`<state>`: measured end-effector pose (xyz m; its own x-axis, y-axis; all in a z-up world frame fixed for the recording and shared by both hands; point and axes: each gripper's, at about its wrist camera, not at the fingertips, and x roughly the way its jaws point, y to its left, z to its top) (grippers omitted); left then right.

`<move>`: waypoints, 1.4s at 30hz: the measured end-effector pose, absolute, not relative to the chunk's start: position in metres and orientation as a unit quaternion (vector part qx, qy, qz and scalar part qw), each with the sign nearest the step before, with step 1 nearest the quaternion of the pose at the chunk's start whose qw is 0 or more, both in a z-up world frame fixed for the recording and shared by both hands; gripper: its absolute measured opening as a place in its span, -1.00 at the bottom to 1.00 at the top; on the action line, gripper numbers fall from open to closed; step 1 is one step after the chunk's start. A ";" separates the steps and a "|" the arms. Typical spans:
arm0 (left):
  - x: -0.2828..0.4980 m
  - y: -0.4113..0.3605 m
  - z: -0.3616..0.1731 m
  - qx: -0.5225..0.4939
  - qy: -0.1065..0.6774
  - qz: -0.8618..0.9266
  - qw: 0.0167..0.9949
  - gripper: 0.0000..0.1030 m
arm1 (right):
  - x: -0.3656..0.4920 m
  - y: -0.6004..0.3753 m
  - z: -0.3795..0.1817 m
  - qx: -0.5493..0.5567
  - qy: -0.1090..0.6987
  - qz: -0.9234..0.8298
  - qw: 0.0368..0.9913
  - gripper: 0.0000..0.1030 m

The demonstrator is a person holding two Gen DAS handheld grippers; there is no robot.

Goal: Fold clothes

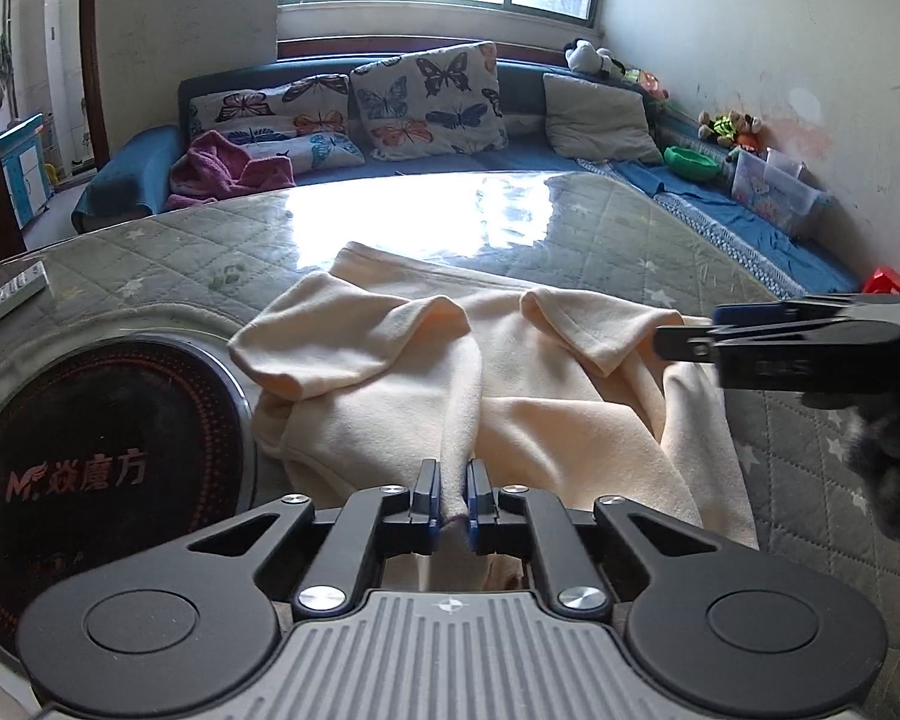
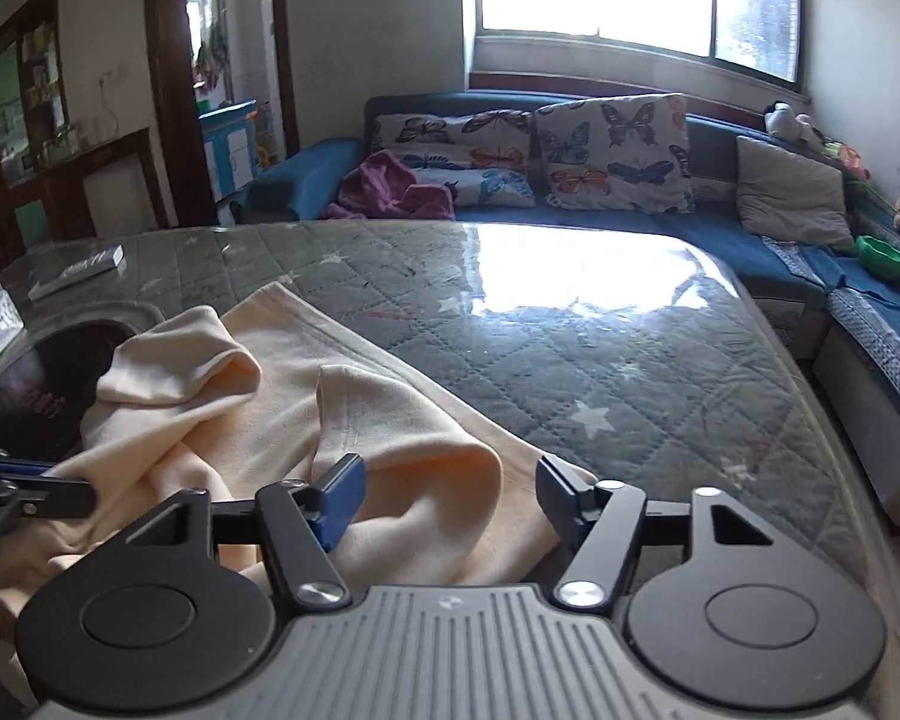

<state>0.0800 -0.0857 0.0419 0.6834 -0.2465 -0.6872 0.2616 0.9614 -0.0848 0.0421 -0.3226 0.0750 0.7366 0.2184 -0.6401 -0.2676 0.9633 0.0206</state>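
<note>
Nearest, my left gripper (image 1: 452, 495) is clenching a raised ridge of the cream shirt (image 1: 510, 372) at the near edge of the glass-topped table (image 1: 390, 210), over its quilted star-print cover. My right gripper (image 2: 450, 489) is standing released, its jaws straddling the folded-in right sleeve (image 2: 402, 456) without pinching it. Farther off, the left sleeve (image 1: 342, 336) is lying doubled near the inset induction cooktop (image 1: 90, 438). Beyond, the hem is reaching toward the table's middle. Risk, as I judge it: lifting one-handed is likely to drag both sleeves open, since nothing is pinning them.
</note>
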 end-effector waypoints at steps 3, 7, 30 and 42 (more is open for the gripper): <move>0.079 -0.085 0.043 0.013 0.372 -0.146 0.917 -0.82 | 0.054 -0.321 0.067 -0.041 0.348 0.139 0.926 -0.01; 0.081 -0.088 0.044 0.017 0.372 -0.152 0.915 -0.81 | 0.063 -0.318 0.060 -0.030 0.356 0.150 0.922 -0.61; 0.018 -0.015 0.059 -0.065 0.346 -0.077 0.933 -0.87 | 0.014 -0.351 0.092 -0.037 0.308 0.136 0.941 -0.27; 0.011 -0.024 0.060 -0.018 0.345 -0.103 0.933 -0.37 | 0.066 -0.313 0.054 -0.065 0.342 0.181 0.920 -0.36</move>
